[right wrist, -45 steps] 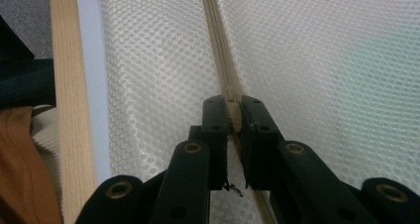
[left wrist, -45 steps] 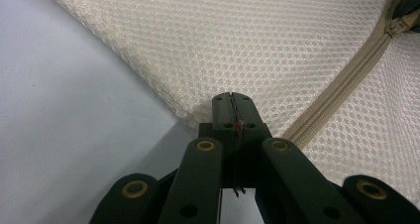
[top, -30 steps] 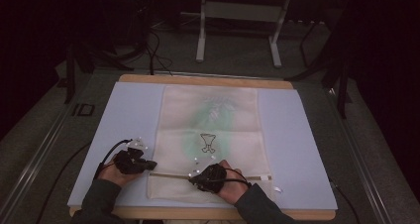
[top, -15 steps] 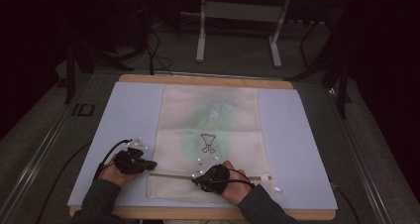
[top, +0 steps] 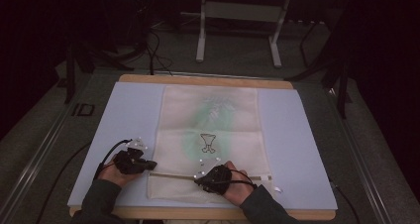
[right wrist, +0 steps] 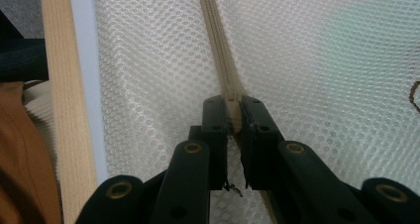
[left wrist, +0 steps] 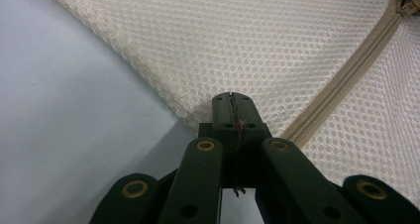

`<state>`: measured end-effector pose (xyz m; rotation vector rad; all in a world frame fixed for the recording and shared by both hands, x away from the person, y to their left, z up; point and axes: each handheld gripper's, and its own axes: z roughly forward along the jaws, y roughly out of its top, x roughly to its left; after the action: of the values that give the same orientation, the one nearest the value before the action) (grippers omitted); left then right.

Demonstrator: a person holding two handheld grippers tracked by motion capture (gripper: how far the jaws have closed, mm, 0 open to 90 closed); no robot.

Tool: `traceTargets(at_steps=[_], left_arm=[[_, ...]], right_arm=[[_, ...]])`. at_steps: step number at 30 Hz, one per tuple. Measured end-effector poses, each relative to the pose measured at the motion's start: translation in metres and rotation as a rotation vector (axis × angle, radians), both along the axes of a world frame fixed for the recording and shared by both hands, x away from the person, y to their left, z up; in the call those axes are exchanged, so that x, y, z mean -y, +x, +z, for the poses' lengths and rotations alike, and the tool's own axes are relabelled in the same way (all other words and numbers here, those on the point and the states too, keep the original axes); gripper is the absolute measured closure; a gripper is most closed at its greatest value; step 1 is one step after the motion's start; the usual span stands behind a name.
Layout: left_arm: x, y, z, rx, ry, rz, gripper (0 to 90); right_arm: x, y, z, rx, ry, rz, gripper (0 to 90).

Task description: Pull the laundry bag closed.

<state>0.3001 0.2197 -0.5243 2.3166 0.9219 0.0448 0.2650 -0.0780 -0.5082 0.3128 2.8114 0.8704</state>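
High view: a cream mesh laundry bag (top: pixel 210 135) with a beige zipper (top: pixel 173 175) lies flat in the middle of a pale blue table mat (top: pixel 292 135), its near edge in the lower centre of the frame. The left gripper (top: pixel 148 164) sits at the bag's lower left edge; in the left gripper view its jaws are pressed together on the mesh corner (left wrist: pixel 208 110). The right gripper (top: pixel 200 180) rests on the zipper in the lower centre; in the right gripper view its jaws are clamped on the zipper tape (right wrist: pixel 232 105).
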Motion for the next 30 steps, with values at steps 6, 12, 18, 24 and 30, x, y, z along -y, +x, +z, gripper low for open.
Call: traceTargets(at_steps=[6,12,18,24,30], left_arm=[[0.000,0.000,0.000,0.000,-0.002,0.000,90.0],[0.000,0.000,0.000,0.000,-0.003,0.001,90.0],[0.000,0.000,0.000,0.000,-0.004,0.001,90.0],[0.000,0.000,0.000,0.000,-0.005,0.001,90.0],[0.000,0.000,0.000,0.000,-0.004,0.001,90.0]], right_arm=[[0.003,0.000,0.000,0.002,-0.004,-0.003,82.3],[0.011,0.001,-0.002,-0.001,-0.004,-0.013,82.3],[0.017,0.001,-0.002,-0.004,-0.008,-0.025,82.3],[0.022,0.001,-0.003,-0.005,-0.010,-0.030,82.3],[0.027,0.001,-0.004,-0.010,-0.009,-0.038,82.3]])
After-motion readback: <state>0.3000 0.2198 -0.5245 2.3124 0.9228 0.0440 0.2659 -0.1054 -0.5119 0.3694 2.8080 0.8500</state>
